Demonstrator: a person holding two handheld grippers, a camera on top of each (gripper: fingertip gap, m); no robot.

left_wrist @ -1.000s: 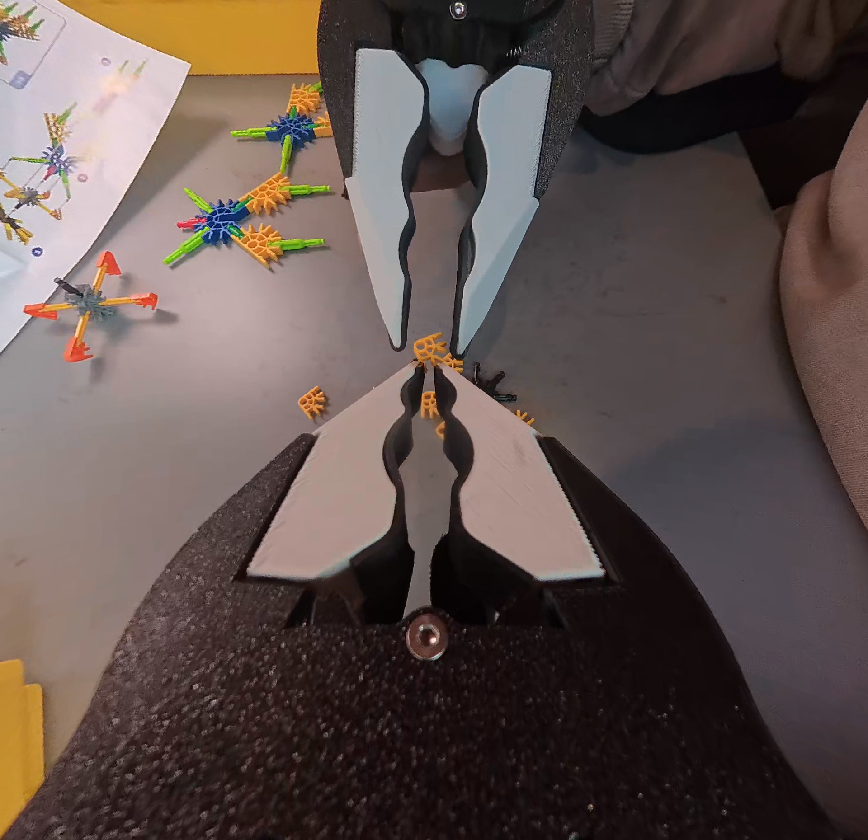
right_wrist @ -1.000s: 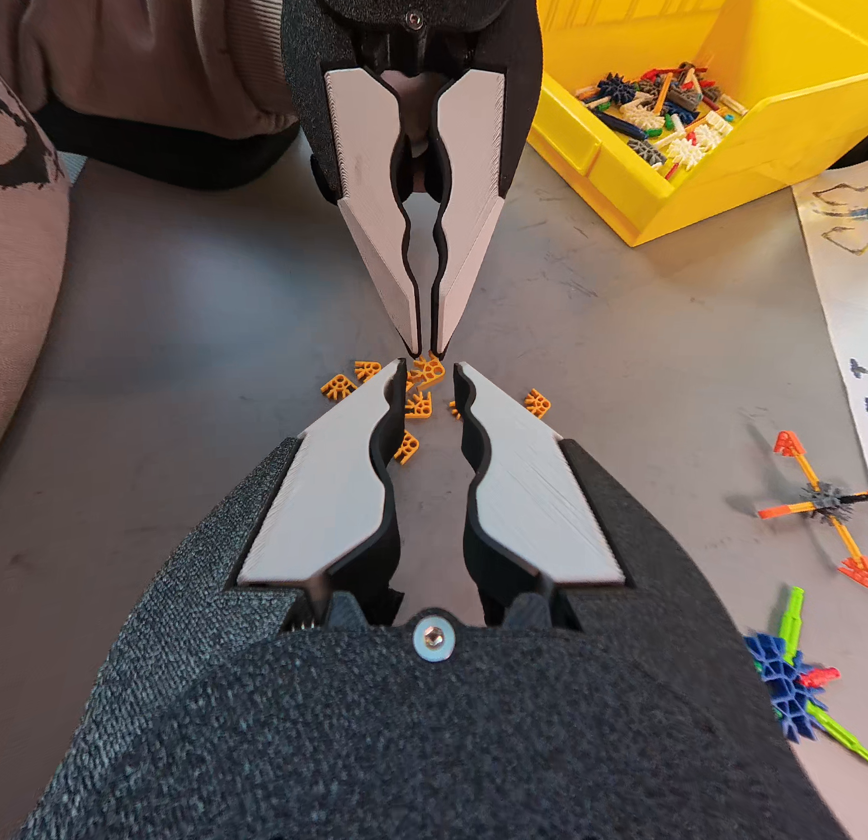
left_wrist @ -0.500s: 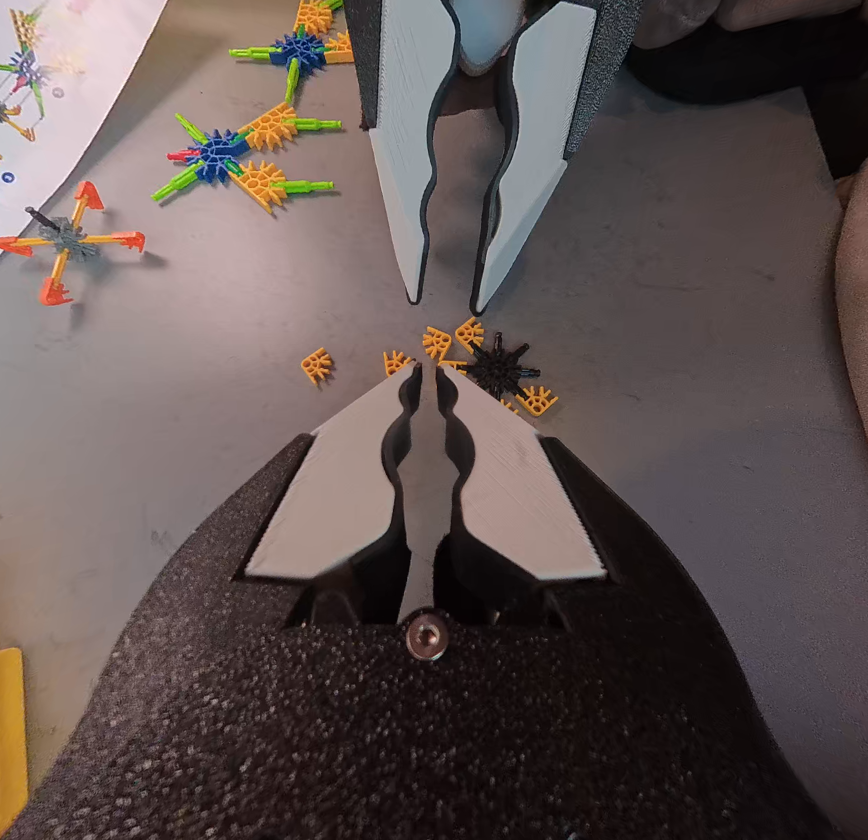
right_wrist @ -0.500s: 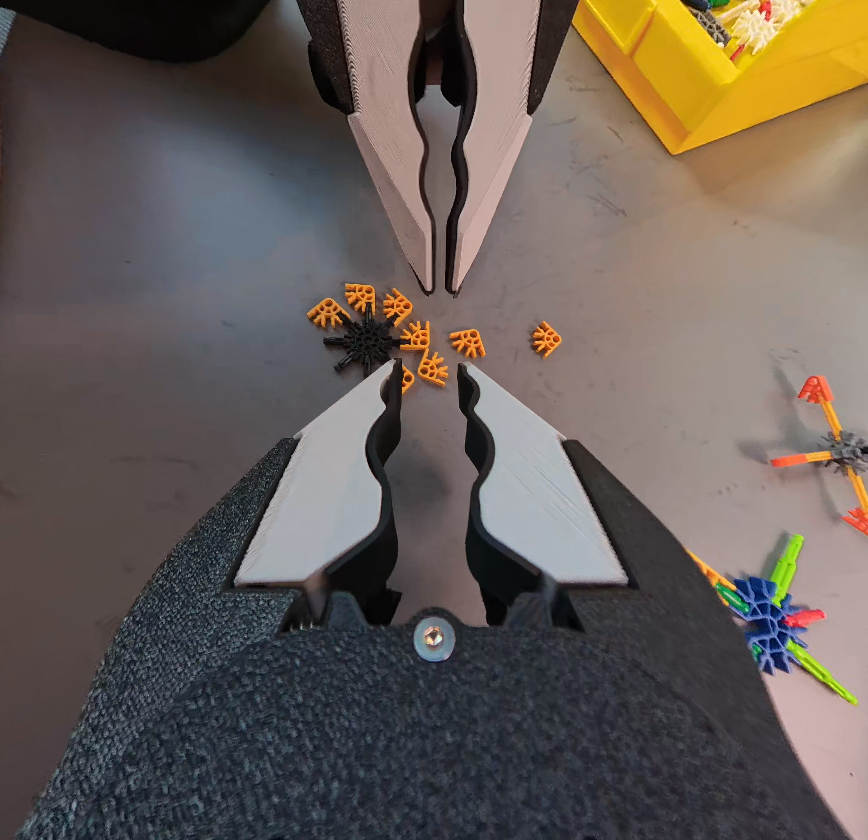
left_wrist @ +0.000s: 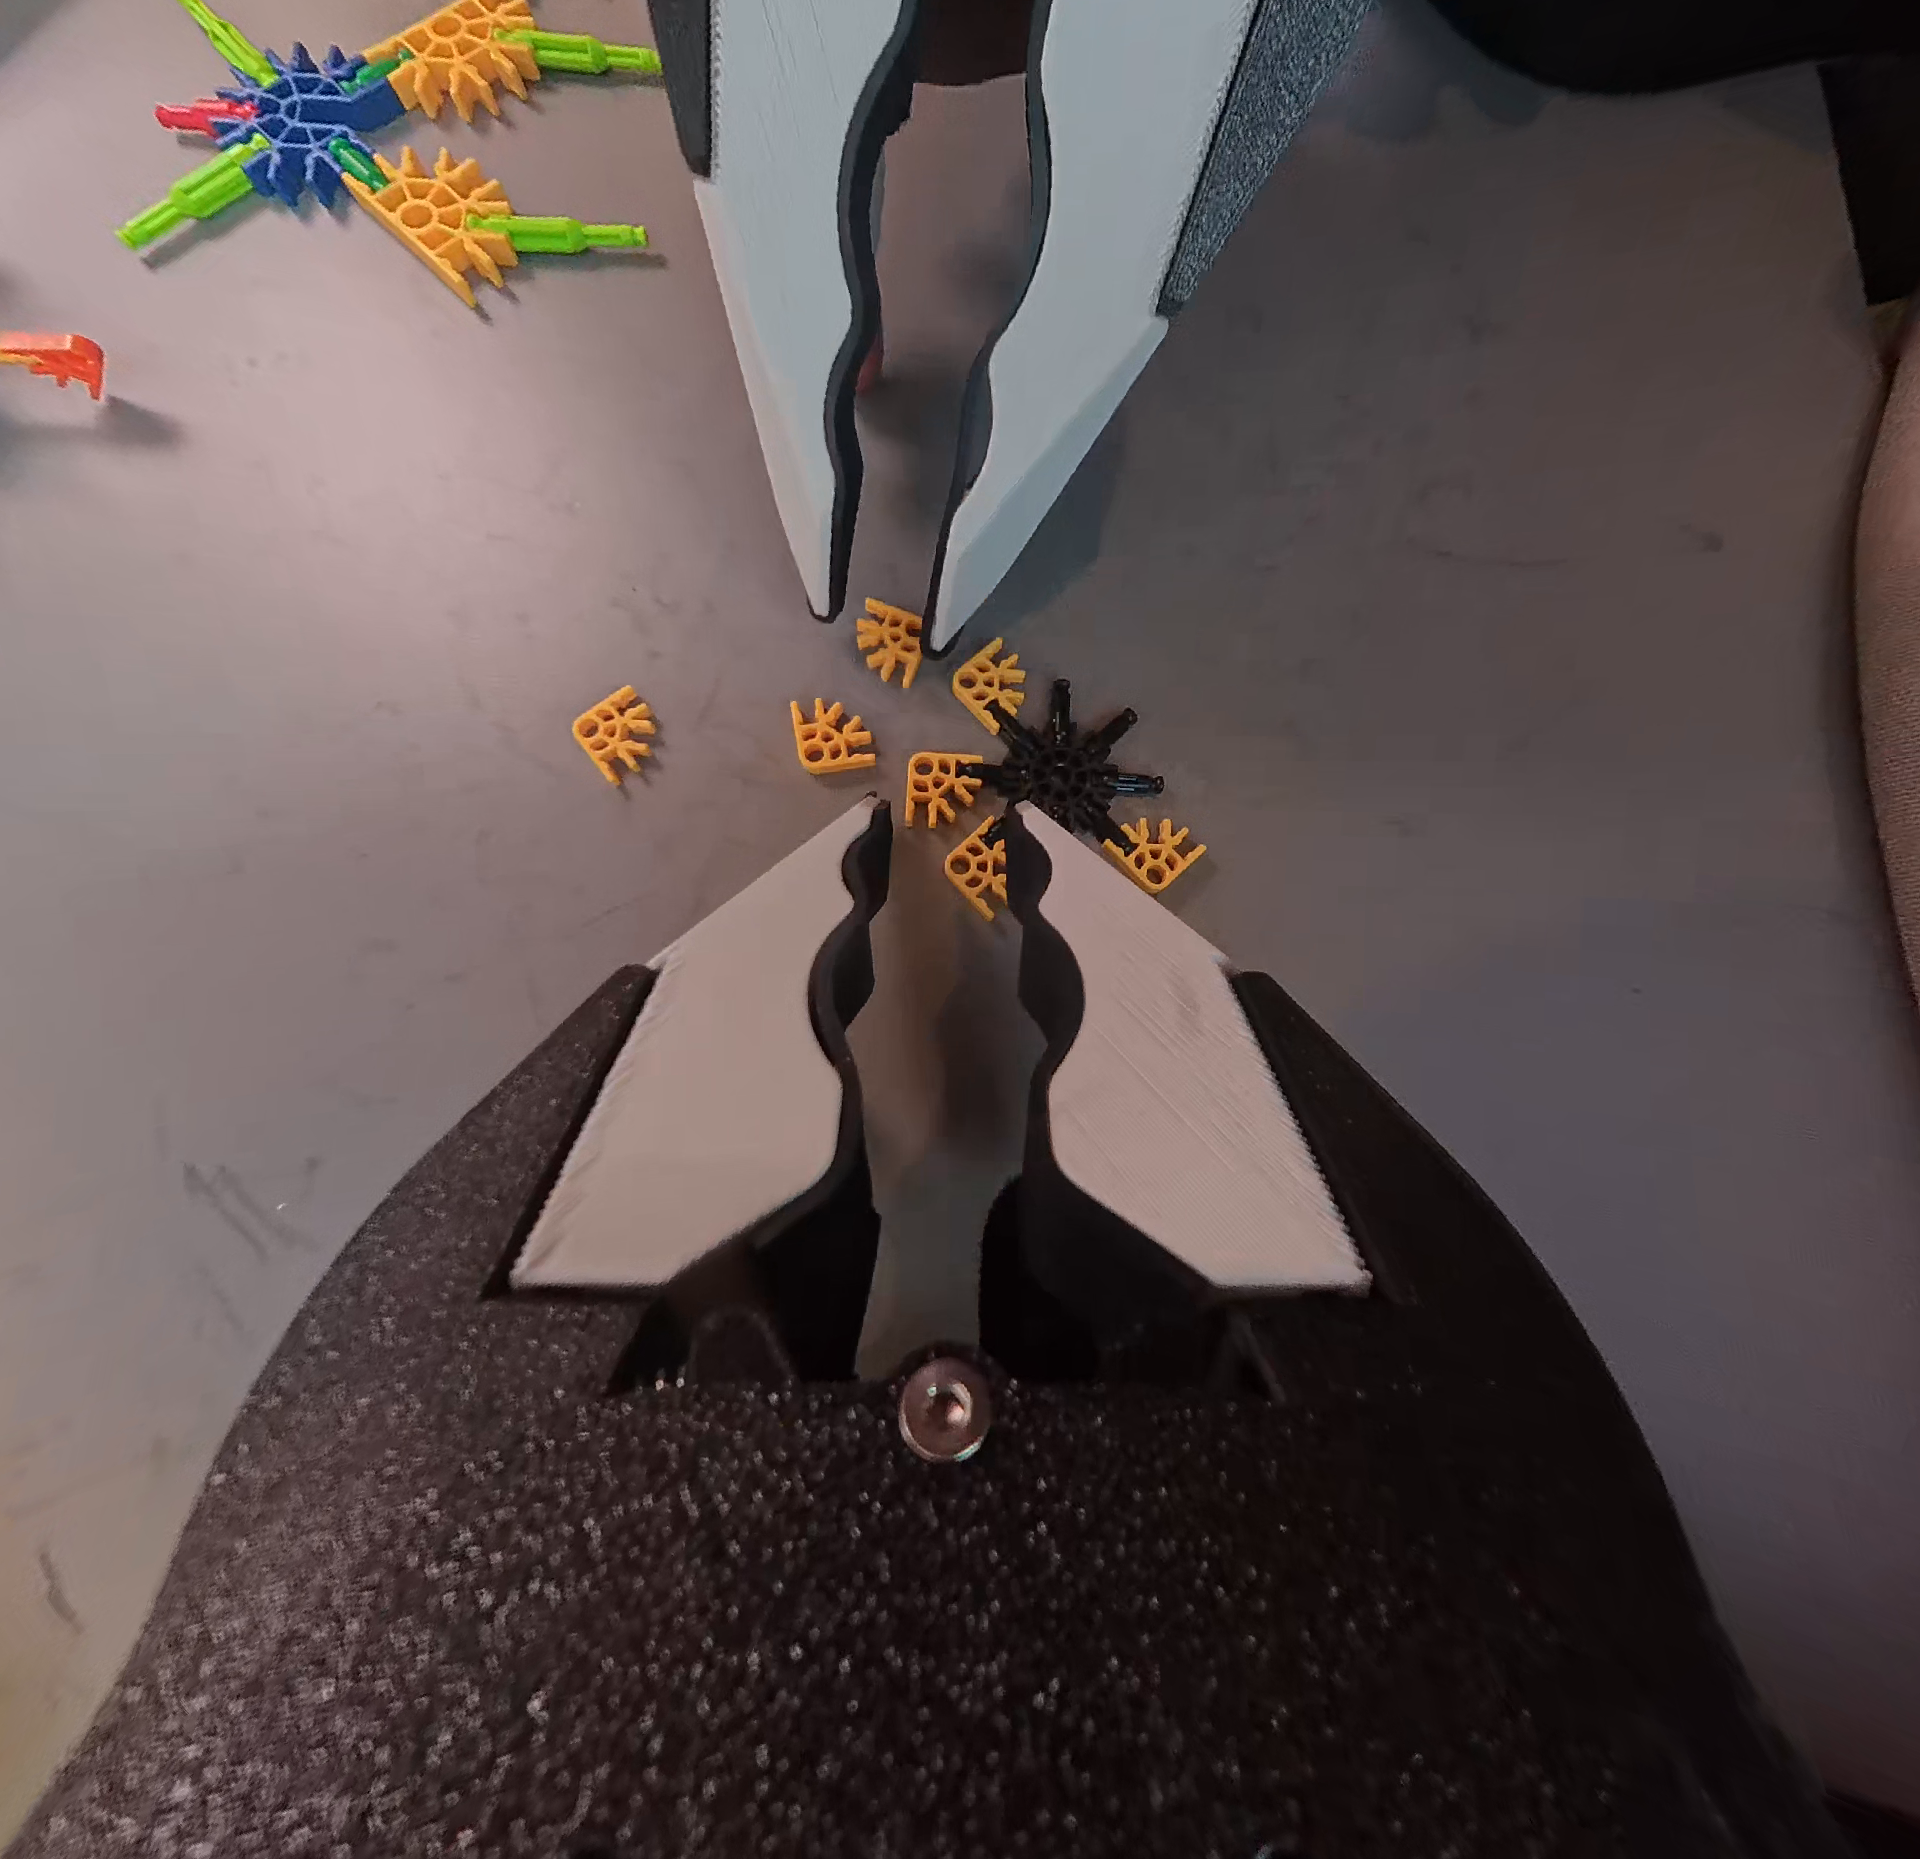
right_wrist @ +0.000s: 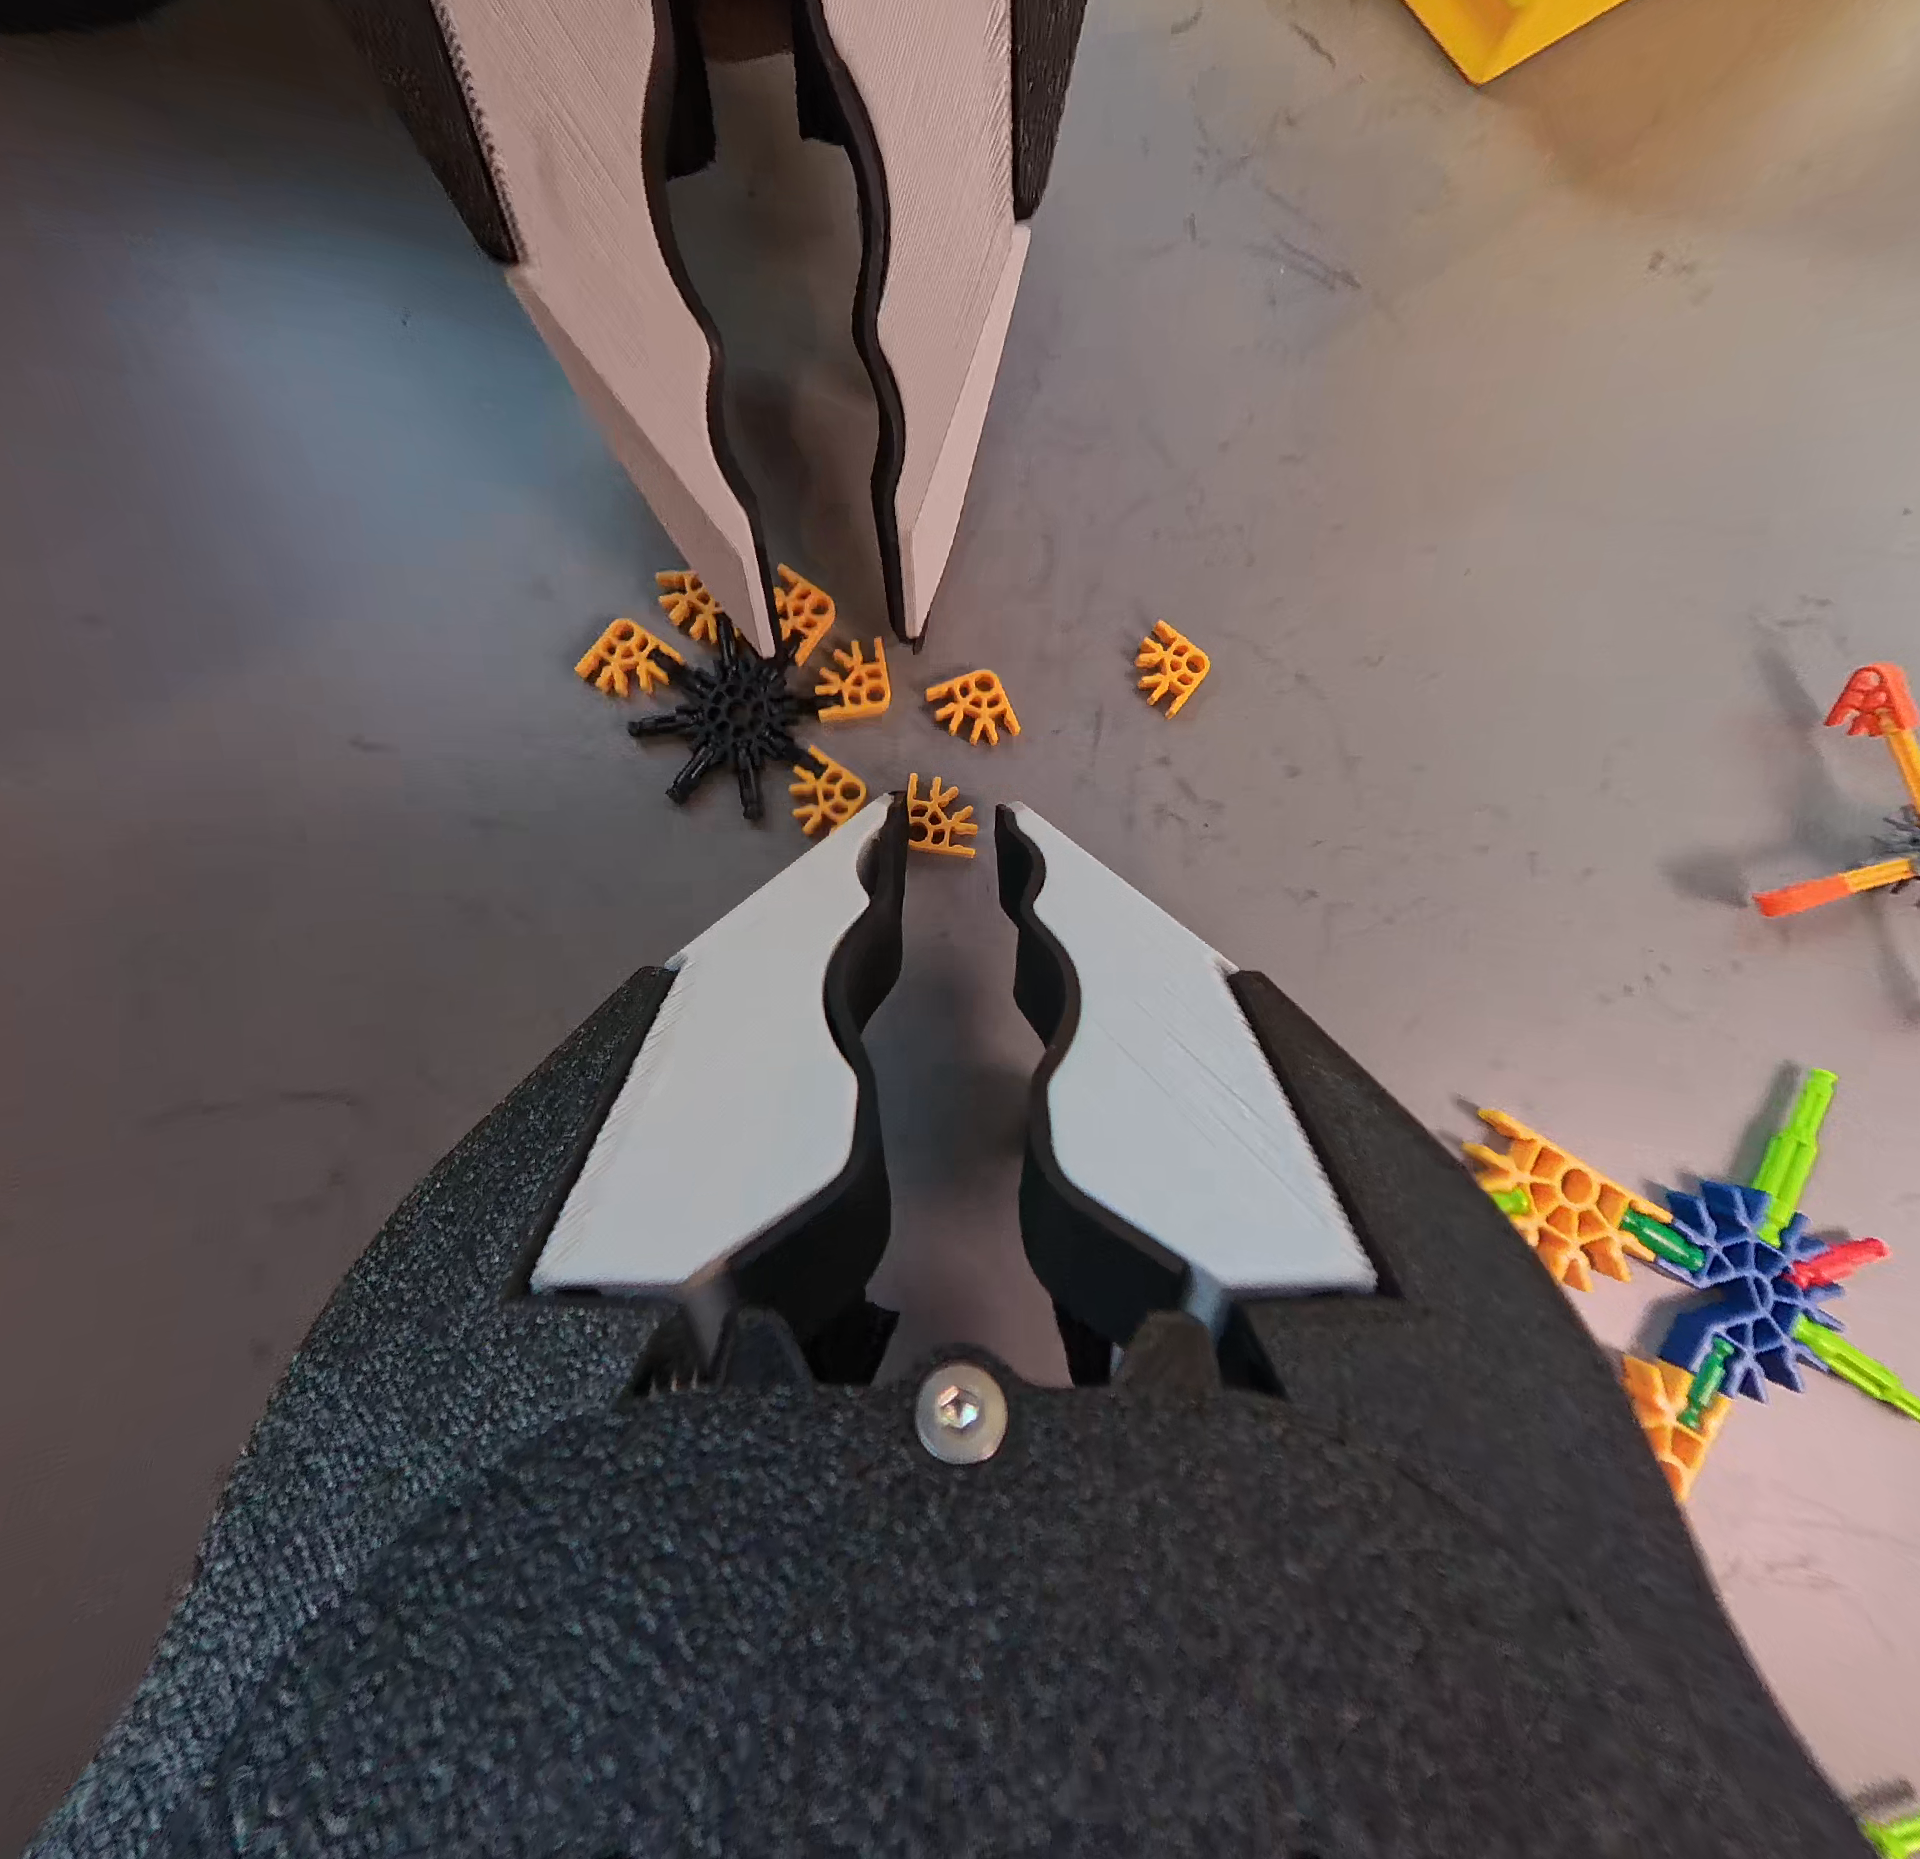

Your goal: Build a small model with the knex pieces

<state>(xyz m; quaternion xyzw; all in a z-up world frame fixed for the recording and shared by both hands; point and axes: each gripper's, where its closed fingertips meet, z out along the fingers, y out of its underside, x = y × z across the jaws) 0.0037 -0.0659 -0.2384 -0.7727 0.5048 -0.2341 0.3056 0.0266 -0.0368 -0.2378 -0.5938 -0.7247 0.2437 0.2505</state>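
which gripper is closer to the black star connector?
Left. Left gripper has one fingertip right at the black star connector, jaws open. Right gripper sits farther off beside it, jaws open around a separate orange connector.

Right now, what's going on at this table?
A person works two hand-held grippers tip to tip over a scatter of small orange connector pieces on a grey table. The right hand-held gripper, open, has its tips around one orange piece. The left hand-held gripper, also open and empty, sits beside a black star-shaped connector. Finished colourful assemblies lie aside.
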